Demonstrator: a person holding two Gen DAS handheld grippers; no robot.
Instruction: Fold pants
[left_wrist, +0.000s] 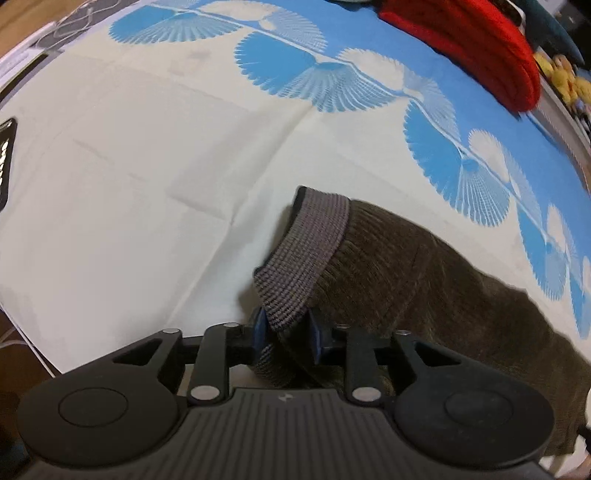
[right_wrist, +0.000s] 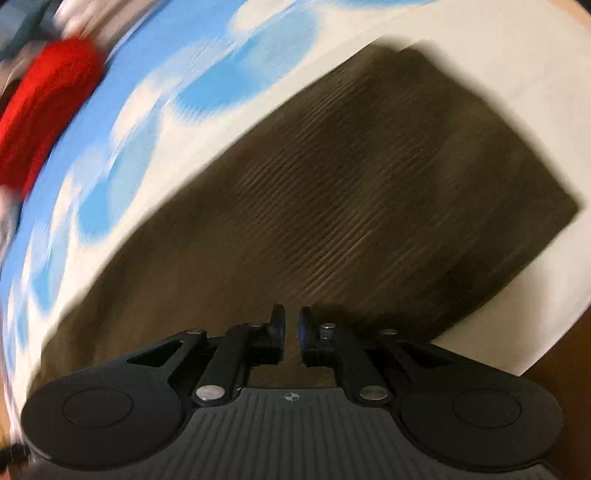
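In the left wrist view, the left gripper (left_wrist: 286, 334) pinches the grey ribbed waistband (left_wrist: 303, 254) of the brown pants (left_wrist: 424, 280), with the band's lower end between its blue pads. The pants lie on a cream and blue bedsheet (left_wrist: 147, 166), and a red garment (left_wrist: 472, 48) sits well apart at the far edge. The hold takes in only the band's tip (a narrow bite), so in my judgement a sideways tug could slip the elastic free and drop the corner short of its mark. From the waistband the pants run away to the right and toward the camera, so their long axis lies slanted across the view.

In the right wrist view, the right gripper (right_wrist: 291, 332) is clenched on nothing, its pads nearly meeting above the brown fabric (right_wrist: 314, 221). The picture is smeared by motion, so fine detail is lost. The pants cross this view from lower left to a squared end at upper right, lying flat on the sheet (right_wrist: 517, 55). The risk I see here is that the empty gripper brushes the cloth and rumples the layer (spoiling a clean fold), or grabs only the top layer.
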